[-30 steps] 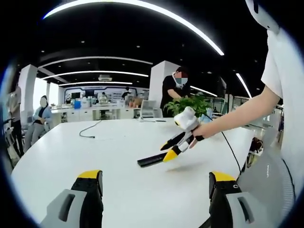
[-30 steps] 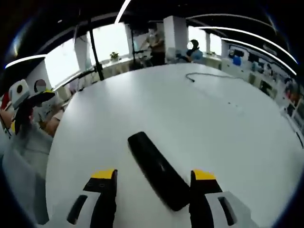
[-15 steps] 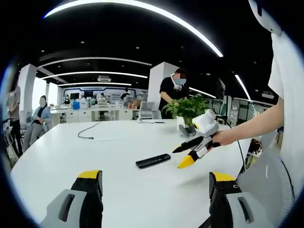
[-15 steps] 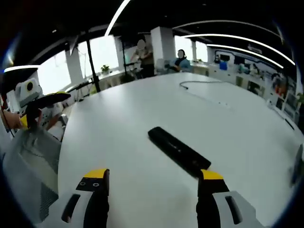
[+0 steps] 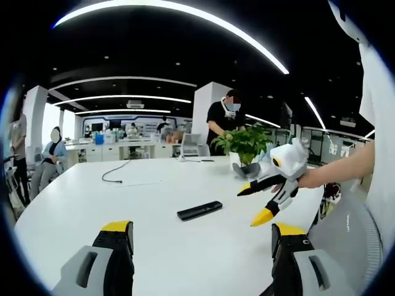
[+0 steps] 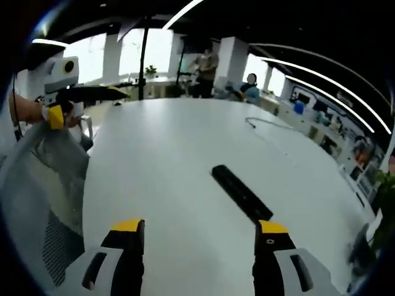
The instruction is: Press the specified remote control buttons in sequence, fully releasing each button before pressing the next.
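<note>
While I hold both grippers above the white table (image 5: 92, 203), the black remote control (image 5: 199, 210) lies flat on it, alone and touched by nothing. From the left gripper view I see it well ahead of my left gripper (image 5: 202, 246), whose yellow-tipped jaws stand wide apart with nothing between them. That view also catches my right gripper (image 5: 266, 198) coming in from the right, held in the air beside the remote and clear of it, jaws parted, one black jaw above and a yellow tip below. Behind it stands a potted plant (image 5: 245, 143), and a thin cable (image 5: 117, 174) trails over the far part of the table.

From the right gripper view the remote runs slantwise just ahead of my right gripper's spread jaws, nearer the right-hand one. Over there I can see the left gripper (image 6: 74, 94) at the far left, above the mesh back of a chair (image 6: 43, 185). People stand and sit at the far side of the room.
</note>
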Demonstrator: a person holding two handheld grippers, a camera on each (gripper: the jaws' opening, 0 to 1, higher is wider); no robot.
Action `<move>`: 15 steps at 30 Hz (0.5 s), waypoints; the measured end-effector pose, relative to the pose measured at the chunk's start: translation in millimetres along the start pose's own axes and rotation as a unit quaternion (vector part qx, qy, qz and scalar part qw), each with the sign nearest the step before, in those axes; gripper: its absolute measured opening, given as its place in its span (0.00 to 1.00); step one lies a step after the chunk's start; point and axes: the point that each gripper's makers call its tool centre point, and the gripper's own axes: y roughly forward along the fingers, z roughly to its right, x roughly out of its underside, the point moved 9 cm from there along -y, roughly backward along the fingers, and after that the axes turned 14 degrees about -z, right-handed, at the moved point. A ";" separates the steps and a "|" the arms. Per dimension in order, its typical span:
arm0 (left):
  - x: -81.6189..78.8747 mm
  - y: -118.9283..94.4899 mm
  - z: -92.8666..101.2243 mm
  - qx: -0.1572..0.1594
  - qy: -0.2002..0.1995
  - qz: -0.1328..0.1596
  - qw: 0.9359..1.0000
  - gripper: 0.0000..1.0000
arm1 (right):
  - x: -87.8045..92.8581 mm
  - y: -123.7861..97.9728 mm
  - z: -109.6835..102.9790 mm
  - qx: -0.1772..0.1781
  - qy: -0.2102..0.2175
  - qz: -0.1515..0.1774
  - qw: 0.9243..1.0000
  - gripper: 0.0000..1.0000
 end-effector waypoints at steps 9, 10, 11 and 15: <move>0.5 0.5 -0.3 -0.007 0.009 -0.004 1.000 0.94 | 12.5 -32.8 -14.1 0.028 0.072 0.045 0.996 0.73; 0.5 0.4 -0.5 -0.007 0.008 -0.004 1.000 0.94 | 13.8 -34.2 -14.5 0.031 0.076 0.046 0.996 0.73; 0.5 0.4 -0.6 -0.007 0.008 -0.003 1.000 0.94 | 16.5 -38.3 -16.0 0.036 0.082 0.049 0.995 0.73; 0.0 0.7 0.3 -0.004 0.008 -0.002 1.000 0.94 | 26.7 -54.5 -18.5 0.064 0.116 0.072 0.989 0.72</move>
